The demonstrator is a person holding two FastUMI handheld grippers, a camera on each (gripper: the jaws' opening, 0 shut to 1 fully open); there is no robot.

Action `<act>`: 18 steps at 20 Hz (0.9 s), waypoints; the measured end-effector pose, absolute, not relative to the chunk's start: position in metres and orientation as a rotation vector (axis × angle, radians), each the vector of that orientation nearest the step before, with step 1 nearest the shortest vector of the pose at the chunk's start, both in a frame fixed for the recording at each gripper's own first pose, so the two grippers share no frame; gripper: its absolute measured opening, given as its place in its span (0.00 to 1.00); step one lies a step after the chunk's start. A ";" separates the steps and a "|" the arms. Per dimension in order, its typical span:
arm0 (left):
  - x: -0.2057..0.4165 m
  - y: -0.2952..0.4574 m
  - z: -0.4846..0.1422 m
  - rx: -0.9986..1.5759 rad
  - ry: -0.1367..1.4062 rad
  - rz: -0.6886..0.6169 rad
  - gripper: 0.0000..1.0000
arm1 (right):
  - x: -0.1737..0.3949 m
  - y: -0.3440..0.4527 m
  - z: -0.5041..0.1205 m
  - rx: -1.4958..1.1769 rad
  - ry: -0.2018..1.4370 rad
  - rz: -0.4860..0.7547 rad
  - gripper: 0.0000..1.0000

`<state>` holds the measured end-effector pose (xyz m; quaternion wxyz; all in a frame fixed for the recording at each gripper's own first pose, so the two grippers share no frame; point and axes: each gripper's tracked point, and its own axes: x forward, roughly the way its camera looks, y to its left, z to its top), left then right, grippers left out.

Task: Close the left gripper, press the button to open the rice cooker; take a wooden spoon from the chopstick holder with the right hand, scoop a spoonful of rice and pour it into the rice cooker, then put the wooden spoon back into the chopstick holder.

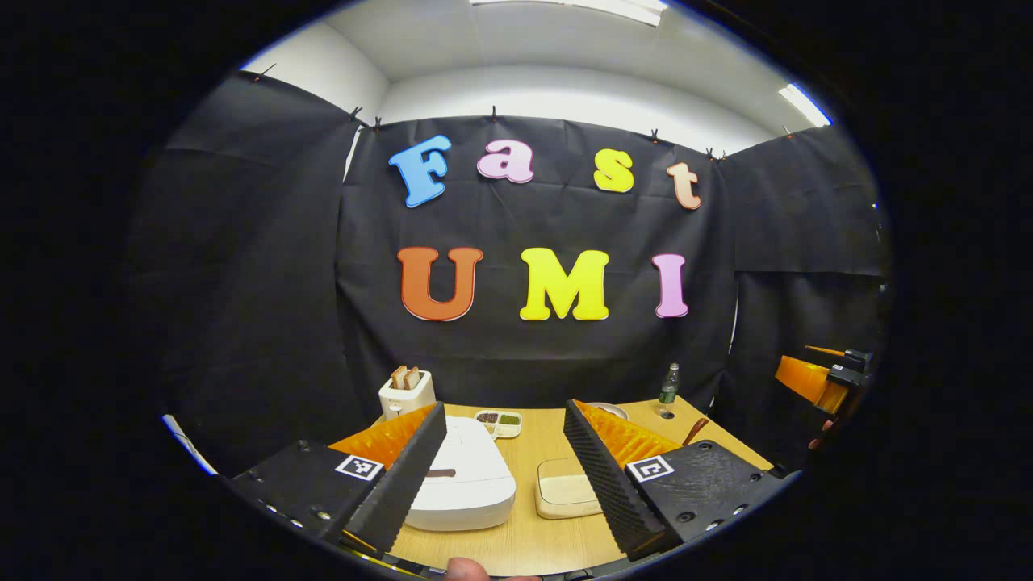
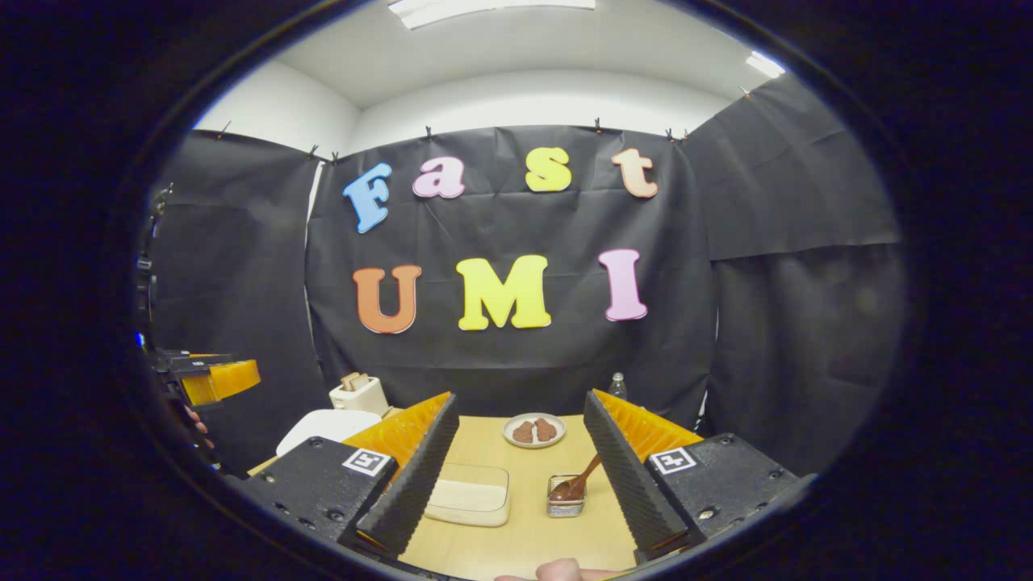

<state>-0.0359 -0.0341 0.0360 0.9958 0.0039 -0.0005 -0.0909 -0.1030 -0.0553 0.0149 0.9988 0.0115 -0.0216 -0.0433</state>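
The left gripper (image 1: 504,468) hangs above the wooden worktop (image 1: 524,541) with its fingers spread wide, facing the closed white rice cooker (image 1: 464,476), probably lining up for the button press. The right gripper (image 2: 516,476), fingers also wide and empty, faces the chopstick holder (image 2: 566,499), where the wooden spoon (image 2: 583,478) leans. Between them sits the rice container (image 2: 472,492). Black cloth walls the booth under ceiling lights.
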 end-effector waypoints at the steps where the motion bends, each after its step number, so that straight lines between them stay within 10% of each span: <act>1: -0.046 -0.035 0.038 0.007 -0.012 -0.182 0.94 | -0.113 -0.050 0.017 0.019 -0.053 -0.084 1.00; 18: -0.124 -0.046 0.024 -0.026 -0.045 -0.168 0.94 | -0.173 -0.007 -0.008 -0.005 -0.065 -0.074 1.00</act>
